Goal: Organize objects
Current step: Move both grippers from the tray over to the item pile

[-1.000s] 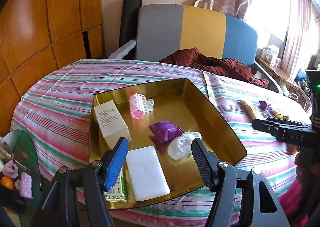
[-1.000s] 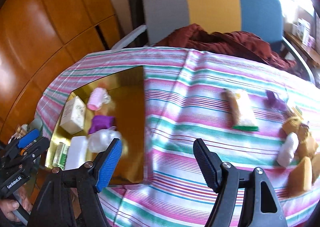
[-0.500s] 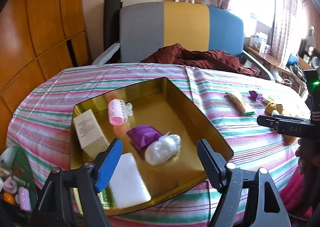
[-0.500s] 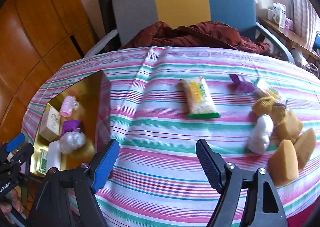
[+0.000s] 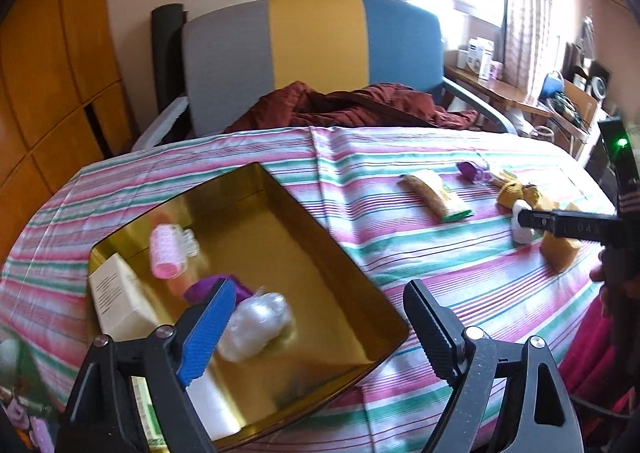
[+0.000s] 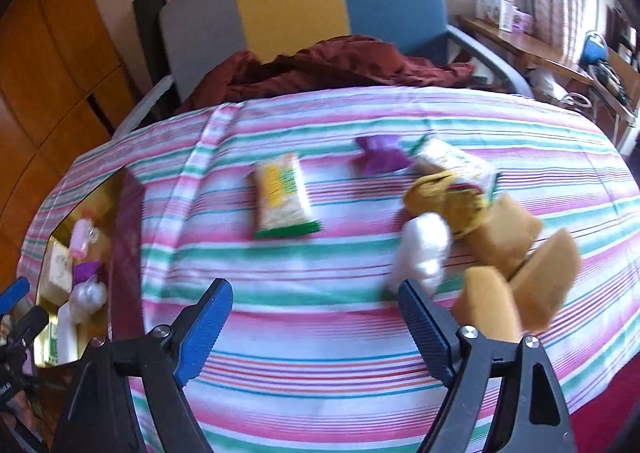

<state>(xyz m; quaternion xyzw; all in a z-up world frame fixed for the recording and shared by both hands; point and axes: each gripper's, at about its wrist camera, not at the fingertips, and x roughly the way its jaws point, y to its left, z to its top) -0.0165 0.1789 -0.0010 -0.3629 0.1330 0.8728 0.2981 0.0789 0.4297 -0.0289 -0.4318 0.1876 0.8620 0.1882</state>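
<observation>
both the left gripper [image 5: 316, 329] and right gripper [image 6: 316, 323] have just been opening, nothing between the jaws, and the white wad [image 6: 420, 249] on the striped cloth [image 6: 320, 333] beside the sponges [image 6: 516, 237] looks light and squashy, best pinched across its middle.

Glossy gold metal tray [image 5: 348, 265]; striped cloth tablecloth [image 6: 328, 293]; crinkly plastic snack packet [image 6: 282, 195]; varnished wood panelling [image 5: 52, 93]
</observation>
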